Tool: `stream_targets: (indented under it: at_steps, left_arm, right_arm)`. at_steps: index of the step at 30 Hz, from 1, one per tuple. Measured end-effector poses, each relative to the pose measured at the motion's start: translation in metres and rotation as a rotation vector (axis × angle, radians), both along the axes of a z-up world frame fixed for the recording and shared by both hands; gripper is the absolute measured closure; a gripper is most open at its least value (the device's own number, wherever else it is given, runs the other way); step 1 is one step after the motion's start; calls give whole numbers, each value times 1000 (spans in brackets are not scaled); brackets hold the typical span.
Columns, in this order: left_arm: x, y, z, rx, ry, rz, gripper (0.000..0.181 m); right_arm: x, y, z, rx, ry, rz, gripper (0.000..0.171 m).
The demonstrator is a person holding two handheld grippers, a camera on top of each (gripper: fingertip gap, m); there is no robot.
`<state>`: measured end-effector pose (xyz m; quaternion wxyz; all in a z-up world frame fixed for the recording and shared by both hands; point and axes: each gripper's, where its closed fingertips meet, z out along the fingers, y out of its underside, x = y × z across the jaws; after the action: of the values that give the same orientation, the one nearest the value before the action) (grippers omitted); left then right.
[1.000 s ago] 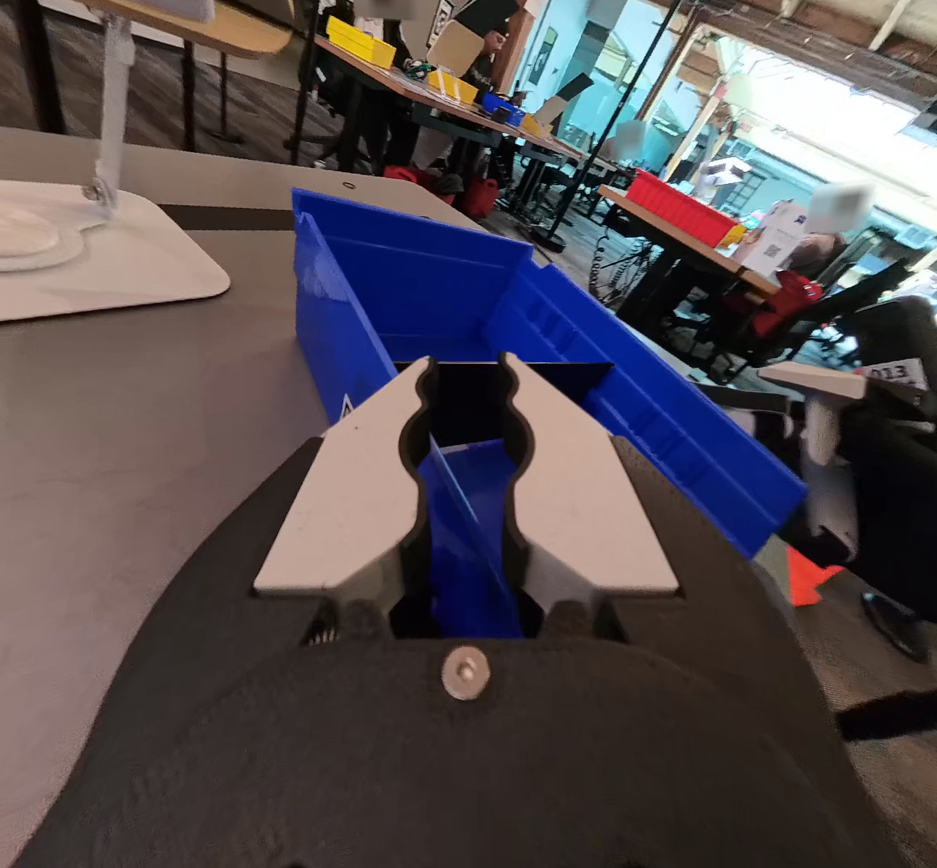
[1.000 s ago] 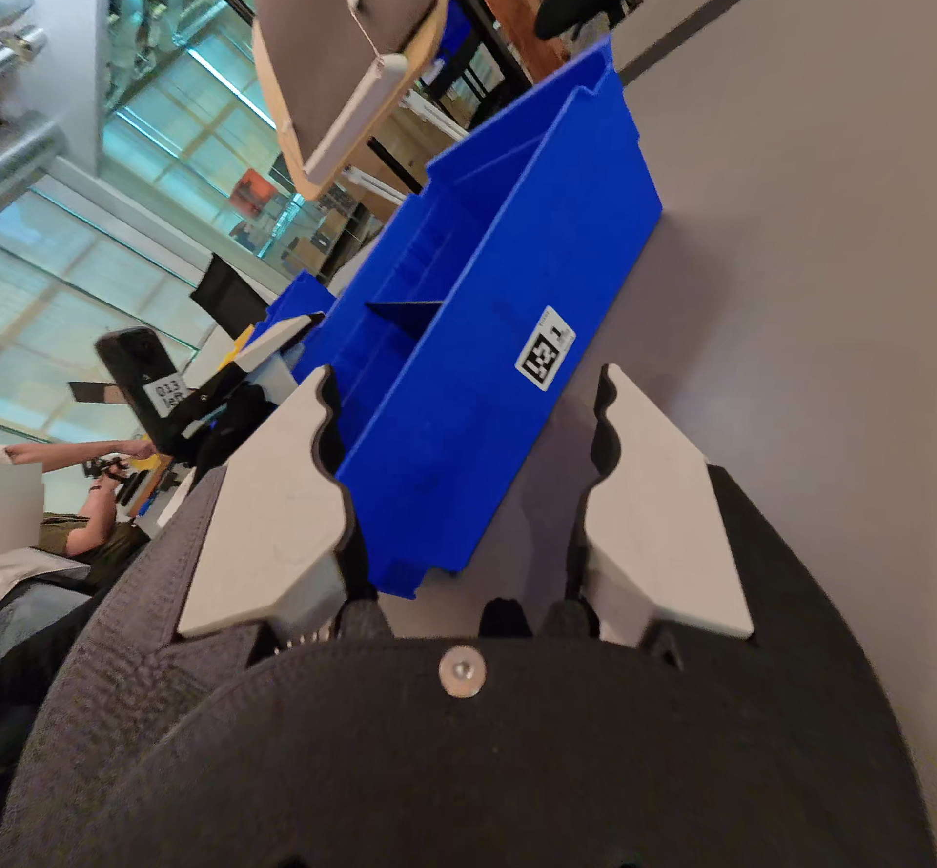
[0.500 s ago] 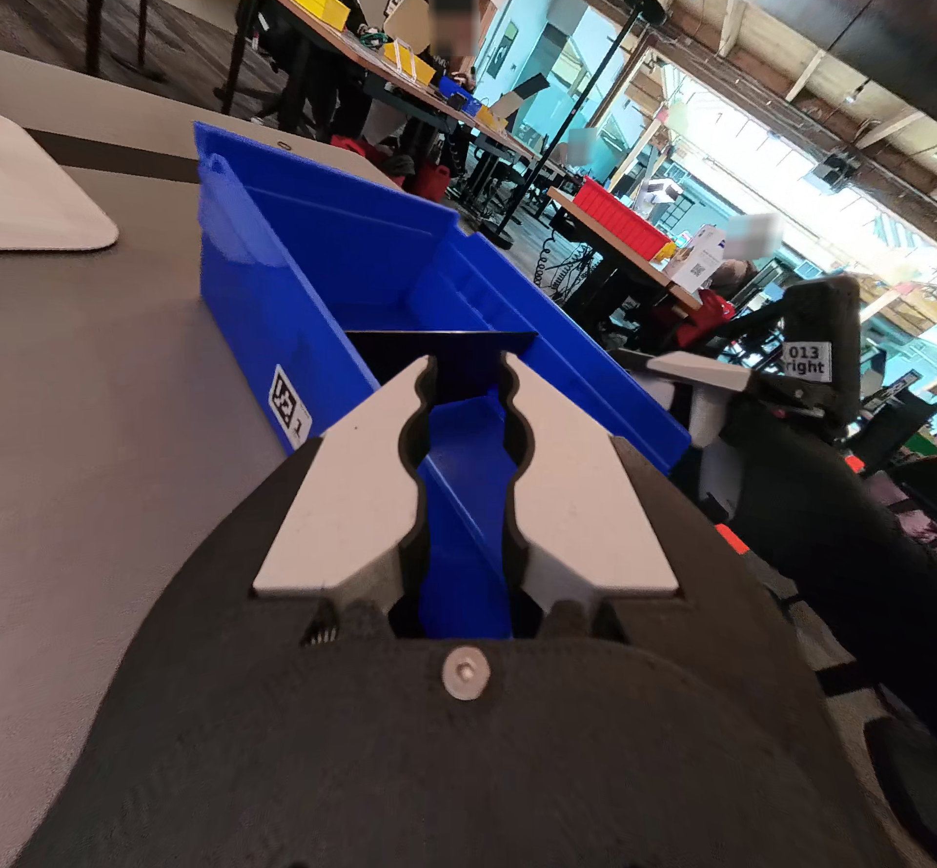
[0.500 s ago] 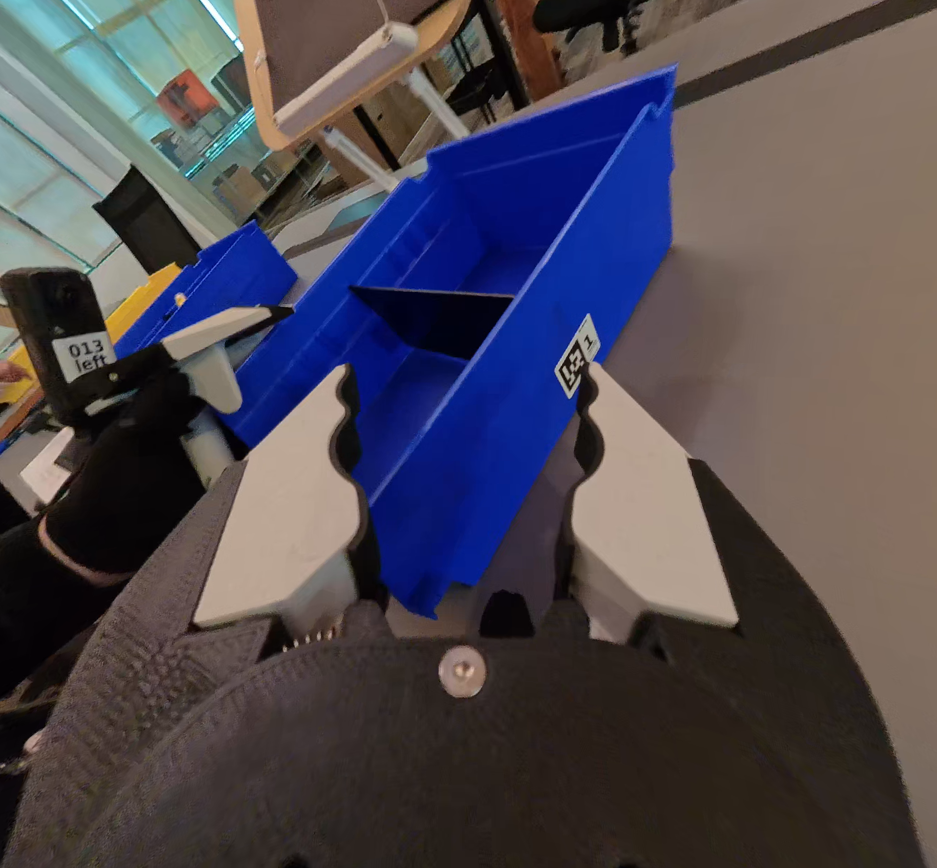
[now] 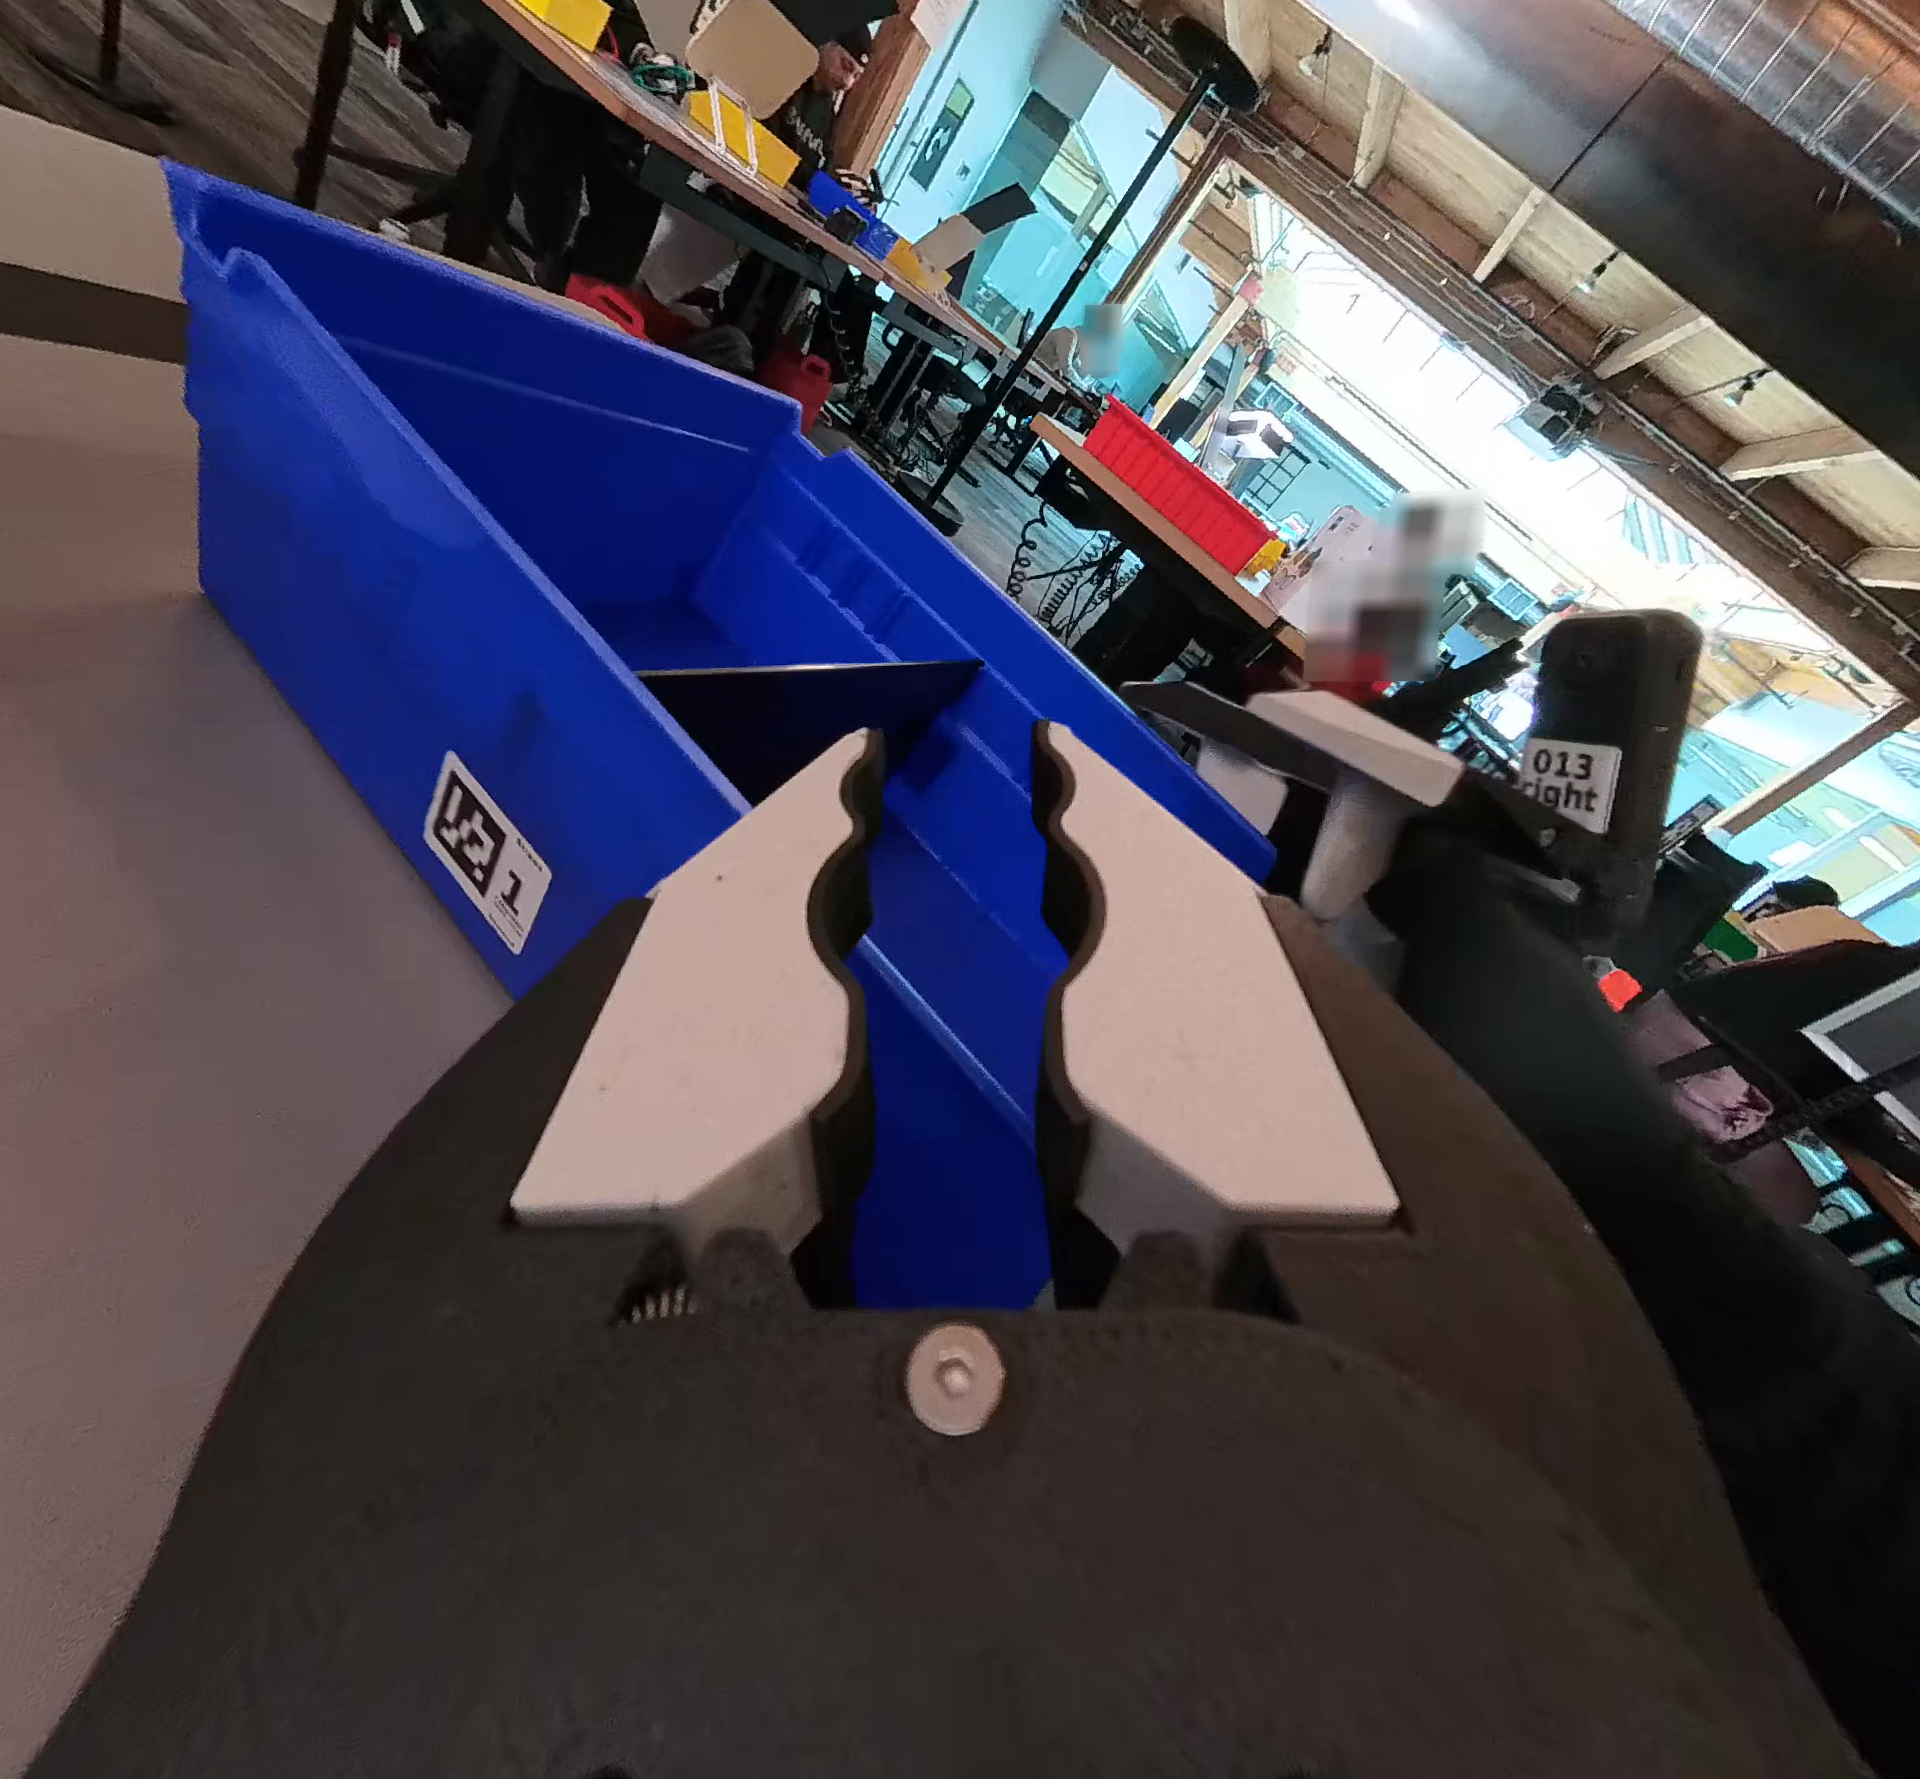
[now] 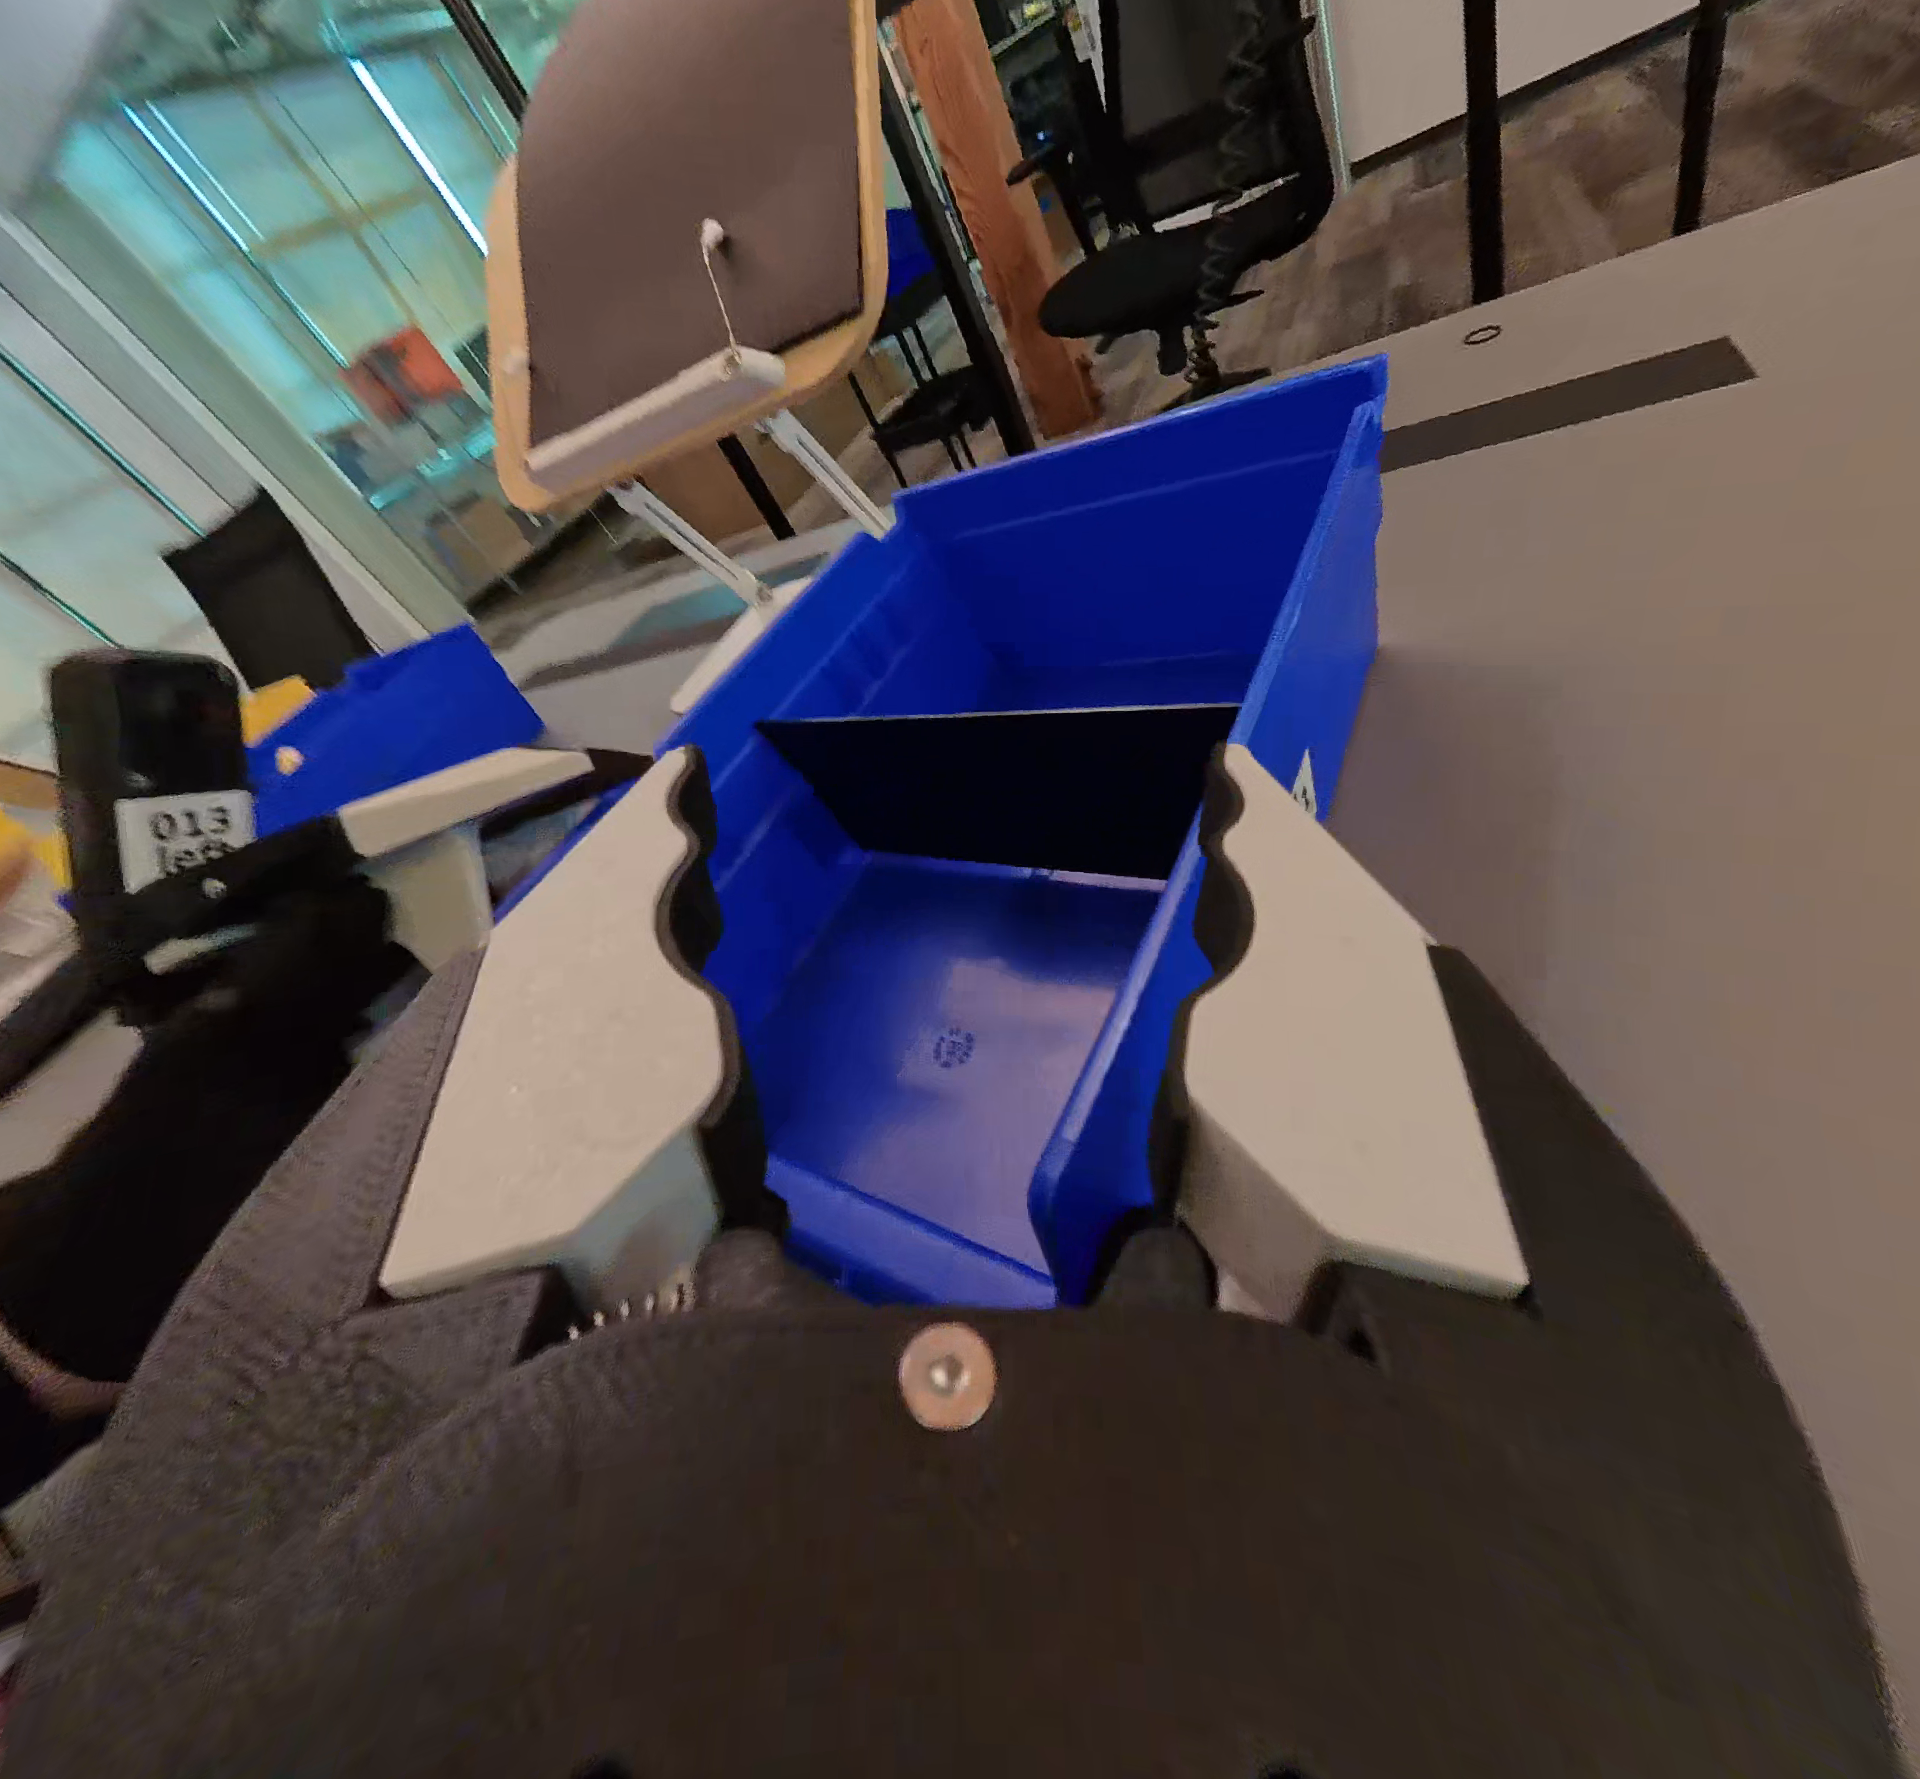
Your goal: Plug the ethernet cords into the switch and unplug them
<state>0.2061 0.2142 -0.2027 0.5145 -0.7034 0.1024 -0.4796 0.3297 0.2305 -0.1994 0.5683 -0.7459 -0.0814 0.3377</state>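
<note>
No ethernet cord or switch shows in either view. A blue bin (image 5: pixel 468 534) with a black divider (image 5: pixel 810 701) stands on the grey table (image 5: pixel 156 898). My left gripper (image 5: pixel 958 753) is at the bin's near end, narrowly closed with the bin's wall filling the gap between its fingers. In the right wrist view the bin (image 6: pixel 1091 534) lies straight ahead. My right gripper (image 6: pixel 951 773) is open and straddles the bin's right wall, with the empty near compartment between its fingers. The left gripper (image 6: pixel 457 825) shows beside the bin's left wall, and the right gripper (image 5: pixel 1351 763) at the bin's right.
A white desk lamp (image 6: pixel 665 420) stands behind the bin on the left. A second blue bin (image 6: pixel 405 711) lies farther left. A black strip (image 6: pixel 1558 399) crosses the table (image 6: pixel 1662 690). Work tables with yellow and red bins (image 5: pixel 1174 472) and seated people are beyond the table edge.
My right gripper has swung from outside the bin's side wall to over its end, and the wall now sits between its fingers. The left view has turned; its finger gap is unchanged.
</note>
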Motion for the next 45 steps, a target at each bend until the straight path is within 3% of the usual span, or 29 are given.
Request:
stream_targets:
  at_steps: [9,17,22,25,29,32,35,39,41,42,43,45]
  left_arm:
    - [43,28,2,-13,-78,-32,157]
    - [110,60,5,-32,-150,-79,159]
    - [142,75,7,-35,-170,-107,159]
    - [138,76,7,-24,-143,-105,149]
    - [97,63,28,66,-96,-62,147]
    - [56,41,43,135,5,-58,146]
    - [3,22,49,199,176,-10,144]
    - [-69,-7,54,219,339,28,136]
    - [-113,-22,60,261,423,84,142]
    - [-136,-29,61,265,464,117,143]
    - [-159,-35,60,259,510,152,148]
    - [-203,-51,61,267,573,204,167]
  right_arm:
    - [42,41,-7,-6,-148,-93,81]
    - [110,91,-10,-12,-241,-191,87]
    - [149,117,-18,-57,-217,-227,89]
    - [168,122,-12,-44,-186,-292,81]
    - [182,103,30,95,-336,-418,72]
    - [149,81,70,218,-461,-402,70]
    - [78,57,96,270,-448,-227,75]
    - [-22,28,107,268,-439,15,77]
    - [-68,16,105,260,-468,109,82]
    - [-91,8,104,264,-464,160,89]
    - [-115,-2,102,264,-454,224,108]
    - [-164,-27,94,246,-420,390,158]
